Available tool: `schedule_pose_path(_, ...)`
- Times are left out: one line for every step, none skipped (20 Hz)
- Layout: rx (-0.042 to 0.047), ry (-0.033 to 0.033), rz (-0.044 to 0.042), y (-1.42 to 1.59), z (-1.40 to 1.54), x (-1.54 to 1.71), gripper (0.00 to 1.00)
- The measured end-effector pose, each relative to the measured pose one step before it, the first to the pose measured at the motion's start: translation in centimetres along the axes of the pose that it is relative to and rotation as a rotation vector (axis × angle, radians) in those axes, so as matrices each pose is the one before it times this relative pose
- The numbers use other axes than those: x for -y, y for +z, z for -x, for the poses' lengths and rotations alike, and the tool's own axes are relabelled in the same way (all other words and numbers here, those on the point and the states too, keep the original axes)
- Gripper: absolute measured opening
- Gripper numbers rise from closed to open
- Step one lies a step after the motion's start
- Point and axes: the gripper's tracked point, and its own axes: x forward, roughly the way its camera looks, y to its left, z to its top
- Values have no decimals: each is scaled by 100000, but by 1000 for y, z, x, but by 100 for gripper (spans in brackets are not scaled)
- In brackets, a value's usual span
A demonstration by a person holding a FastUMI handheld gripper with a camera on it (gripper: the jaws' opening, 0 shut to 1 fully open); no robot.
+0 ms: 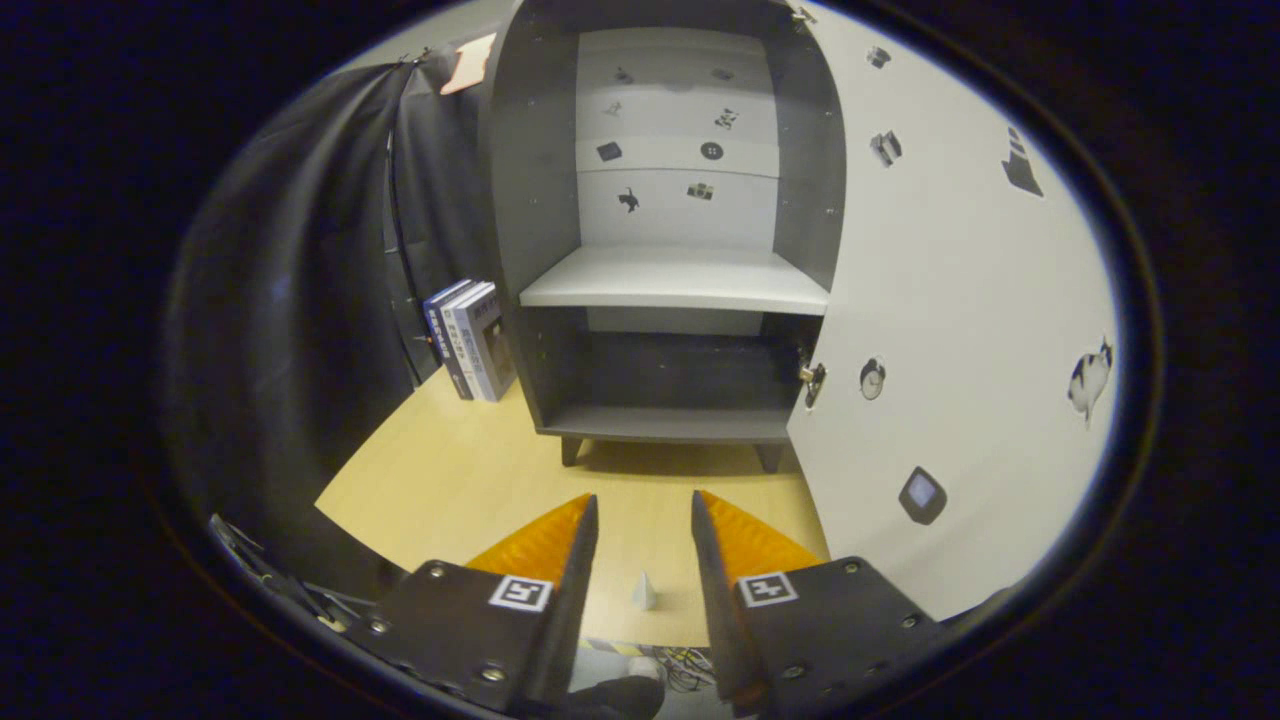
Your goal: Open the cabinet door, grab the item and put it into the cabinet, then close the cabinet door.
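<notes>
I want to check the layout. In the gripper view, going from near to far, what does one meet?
Open fingers → small white item between them → wooden table → cabinet, door open → shelf → back panel.

Wooden tabletop [450, 480] bearing cabinet [530, 250], books [470, 340], small cone [644, 590].

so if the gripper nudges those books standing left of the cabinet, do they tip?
Probably yes. The books stand upright on edge, leaning together beside the cabinet, so a sideways push could topple them. They look thick and rigid, likely heavy for a pinch grip. The gripper is open, well short of them.
</notes>
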Motion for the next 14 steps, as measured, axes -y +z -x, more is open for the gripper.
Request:
schedule_pose_path(-1945, 1077, 325, -718, -484, -318, 59)
schedule_pose_path(-1849, 154, 502, -642, -505, -181, 65)
schedule_pose_path(-1594, 509, 519, -663, -560, -162, 71)
schedule_pose_path(-1840, 544, 342, -601, -497, -137, 77)
schedule_pose_path(-2264, 405, 207, -794, -580, -47, 83)
schedule_pose_path(-2300, 383, 16, -768, -477, -40, 83)
schedule_pose_path(-1883, 182, -194, -715, -561, -98, 84)
schedule_pose_path(-1953, 388, -392, -791, -541, -50, 83)
schedule_pose_path(-2203, 11, -315, -883, -544, 121, 83)
schedule_pose_path(-1767, -47, -11, -865, -547, 216, 84)
schedule_pose_path(-2164, -342, 257, -933, -602, 218, 83)
schedule_pose_path(-2423, -432, 376, -941, -546, 240, 84)
schedule_pose_path(-2188, -114, 451, -915, -463, 178, 84)
schedule_pose_path(-1795, -136, 691, -812, -510, 55, 84)
